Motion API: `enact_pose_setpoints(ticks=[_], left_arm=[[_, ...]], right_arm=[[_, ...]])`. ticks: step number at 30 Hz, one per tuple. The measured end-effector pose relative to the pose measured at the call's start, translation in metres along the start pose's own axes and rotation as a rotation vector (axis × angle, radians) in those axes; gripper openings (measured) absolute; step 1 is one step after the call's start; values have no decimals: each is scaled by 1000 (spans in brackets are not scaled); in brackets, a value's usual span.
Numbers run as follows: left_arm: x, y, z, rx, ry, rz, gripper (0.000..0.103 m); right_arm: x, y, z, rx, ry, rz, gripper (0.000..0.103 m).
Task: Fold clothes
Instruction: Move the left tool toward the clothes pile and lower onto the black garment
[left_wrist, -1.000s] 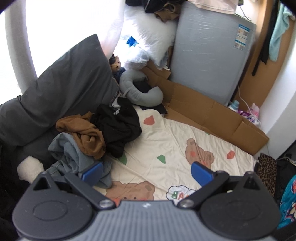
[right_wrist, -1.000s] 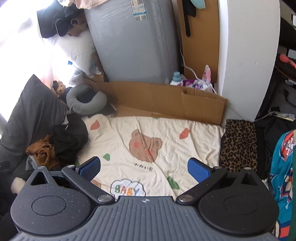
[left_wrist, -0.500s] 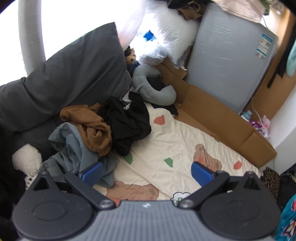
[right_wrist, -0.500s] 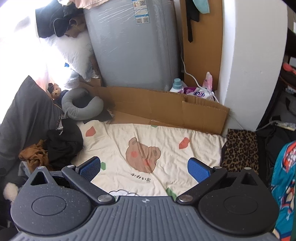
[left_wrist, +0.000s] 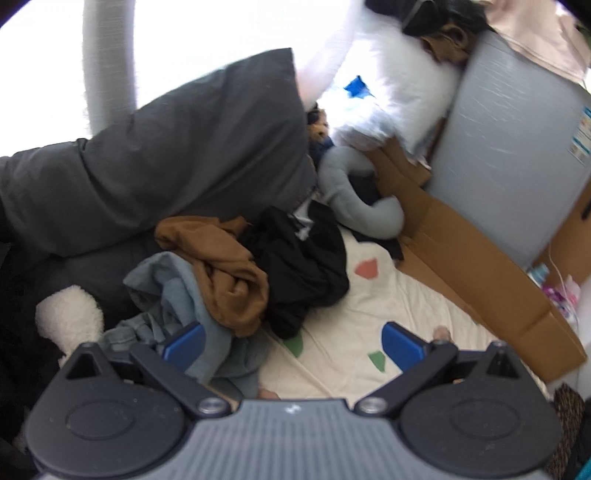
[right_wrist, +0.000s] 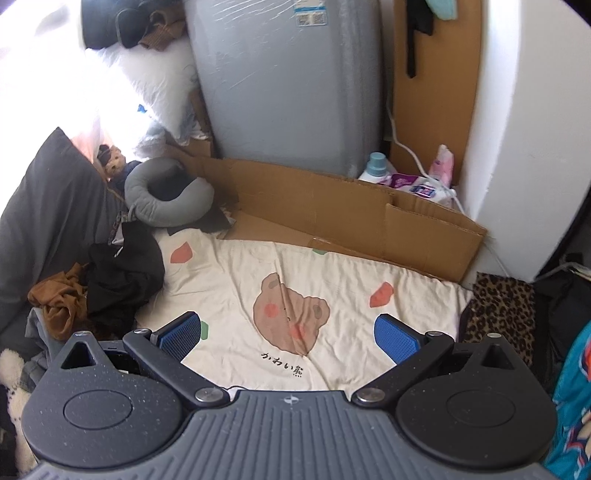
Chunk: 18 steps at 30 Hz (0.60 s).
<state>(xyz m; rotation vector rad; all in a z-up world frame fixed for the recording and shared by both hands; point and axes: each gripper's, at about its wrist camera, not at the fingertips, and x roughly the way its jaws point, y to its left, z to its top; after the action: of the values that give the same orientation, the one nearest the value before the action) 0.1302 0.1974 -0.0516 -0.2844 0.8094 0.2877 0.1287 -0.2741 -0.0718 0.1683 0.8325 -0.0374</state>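
A heap of crumpled clothes lies at the left edge of a cream bear-print sheet (left_wrist: 388, 306): a brown garment (left_wrist: 225, 273), a black garment (left_wrist: 306, 266) and a blue-grey garment (left_wrist: 177, 295). My left gripper (left_wrist: 293, 343) hovers open just in front of the heap, its left pad over the blue-grey cloth, nothing between the fingers. In the right wrist view the same heap sits at the left, brown garment (right_wrist: 59, 299) beside black garment (right_wrist: 122, 273). My right gripper (right_wrist: 288, 338) is open above the bare sheet (right_wrist: 332, 280), holding nothing.
A large dark grey pillow (left_wrist: 166, 147) leans behind the heap. A grey neck pillow (right_wrist: 166, 195) and flattened cardboard (right_wrist: 351, 214) line the far edge, with a grey wrapped appliance (right_wrist: 288, 85) behind. A leopard-print cloth (right_wrist: 498, 306) lies at the right.
The left gripper has swung left and closer to the clothes heap, which now fills more of its view. The right gripper has drifted slightly forward over the sheet. Both stay open.
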Motion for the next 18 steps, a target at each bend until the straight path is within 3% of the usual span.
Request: enact_pose_setpoints(ticks=[8, 18], left_arm=[[30, 14, 6, -16, -41, 15, 102], [78, -1, 3, 36, -76, -19, 100]], right_arm=[[39, 5, 6, -40, 36, 75, 103], [72, 25, 14, -123, 43, 120, 103]])
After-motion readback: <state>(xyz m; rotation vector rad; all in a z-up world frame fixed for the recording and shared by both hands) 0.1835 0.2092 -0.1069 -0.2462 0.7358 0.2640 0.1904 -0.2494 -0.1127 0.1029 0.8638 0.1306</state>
